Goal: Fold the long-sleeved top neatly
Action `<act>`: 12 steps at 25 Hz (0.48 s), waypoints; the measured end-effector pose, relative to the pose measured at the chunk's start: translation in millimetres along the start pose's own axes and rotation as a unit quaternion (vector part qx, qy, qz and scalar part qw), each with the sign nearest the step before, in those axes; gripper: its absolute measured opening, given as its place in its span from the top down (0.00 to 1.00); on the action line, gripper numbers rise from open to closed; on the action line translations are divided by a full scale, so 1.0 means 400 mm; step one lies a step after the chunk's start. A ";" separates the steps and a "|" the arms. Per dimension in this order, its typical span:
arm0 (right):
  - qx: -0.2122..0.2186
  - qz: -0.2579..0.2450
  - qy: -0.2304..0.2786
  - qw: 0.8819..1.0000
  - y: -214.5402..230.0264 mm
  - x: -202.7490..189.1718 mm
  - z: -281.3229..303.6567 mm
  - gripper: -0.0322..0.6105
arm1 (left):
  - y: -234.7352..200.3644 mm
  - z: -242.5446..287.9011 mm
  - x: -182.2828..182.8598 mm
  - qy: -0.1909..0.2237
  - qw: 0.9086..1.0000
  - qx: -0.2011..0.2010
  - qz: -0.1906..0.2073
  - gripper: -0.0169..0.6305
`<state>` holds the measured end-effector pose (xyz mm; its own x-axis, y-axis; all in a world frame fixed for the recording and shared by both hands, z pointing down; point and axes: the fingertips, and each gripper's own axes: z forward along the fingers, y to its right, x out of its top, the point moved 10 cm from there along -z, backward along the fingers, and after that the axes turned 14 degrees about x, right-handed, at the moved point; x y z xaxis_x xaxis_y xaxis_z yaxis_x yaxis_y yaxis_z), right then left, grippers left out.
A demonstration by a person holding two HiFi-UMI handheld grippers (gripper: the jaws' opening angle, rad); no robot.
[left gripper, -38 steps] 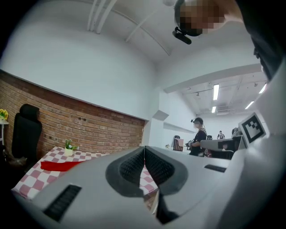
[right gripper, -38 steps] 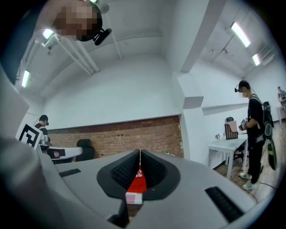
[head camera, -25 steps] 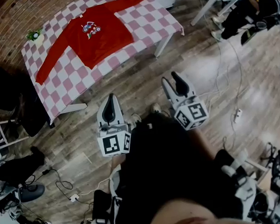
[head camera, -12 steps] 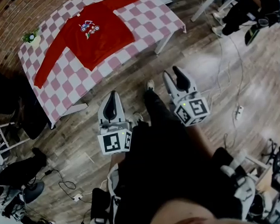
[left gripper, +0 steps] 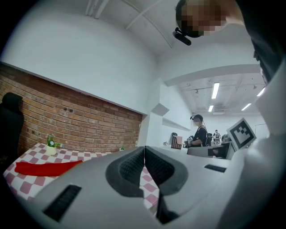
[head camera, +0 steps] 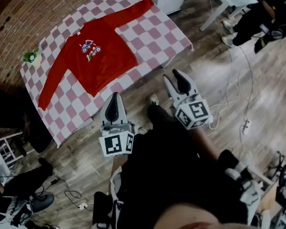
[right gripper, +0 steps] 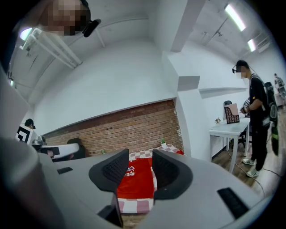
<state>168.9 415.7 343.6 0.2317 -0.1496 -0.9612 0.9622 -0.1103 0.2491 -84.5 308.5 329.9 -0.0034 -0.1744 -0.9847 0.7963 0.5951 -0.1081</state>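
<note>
The red top (head camera: 98,55) lies flat on the checked surface (head camera: 167,30). Short of that surface, the left tongs (head camera: 112,100) are together and the right tongs (head camera: 175,80) apart, both empty. It would be best to open the left before reaching a sleeve.

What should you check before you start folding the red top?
1. Red top spread flat on the table: ok.
2. Left claw open for grabbing: not ok, it is shut and empty.
3. Right claw open: ok, empty.
4. Claws at the top: not ok, both hang over the floor, short of the table.
5. Little plant off the top: ok.
</note>
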 end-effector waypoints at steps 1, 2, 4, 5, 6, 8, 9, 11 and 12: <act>0.004 -0.002 0.000 1.000 0.031 0.012 0.019 0.70 | 0.014 0.035 0.004 -0.001 1.000 0.001 -0.003 0.96; 0.009 -0.004 -0.001 1.000 0.061 0.023 0.036 0.70 | 0.029 0.066 0.008 -0.004 1.000 0.002 -0.005 0.96; 0.017 -0.005 -0.003 1.000 0.117 0.043 0.067 0.70 | 0.055 0.119 0.018 -0.007 1.000 0.006 -0.012 0.96; 0.020 -0.004 -0.005 1.000 0.144 0.053 0.081 0.70 | 0.067 0.142 0.025 -0.007 1.000 0.008 -0.015 0.96; 0.023 -0.003 -0.006 1.000 0.170 0.062 0.094 0.70 | 0.080 0.164 0.031 -0.005 1.000 0.010 -0.015 0.96; 0.028 -0.002 -0.008 1.000 0.221 0.077 0.120 0.70 | 0.105 0.201 0.035 -0.002 1.000 0.015 -0.008 0.96; 0.030 -0.002 -0.009 1.000 0.245 0.082 0.135 0.70 | 0.116 0.219 0.033 -0.003 1.000 0.018 -0.003 0.96; 0.030 0.002 -0.010 1.000 0.285 0.091 0.166 0.71 | 0.127 0.252 0.032 -0.009 1.000 0.021 0.001 0.96; 0.028 0.005 -0.011 1.000 0.302 0.093 0.179 0.71 | 0.130 0.266 0.032 -0.011 1.000 0.022 0.001 0.96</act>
<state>283.6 326.3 346.5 0.2373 -0.1729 -0.9559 0.9502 -0.1636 0.2654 21.2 253.7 326.2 0.0121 -0.1907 -0.9816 0.8217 0.5613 -0.0990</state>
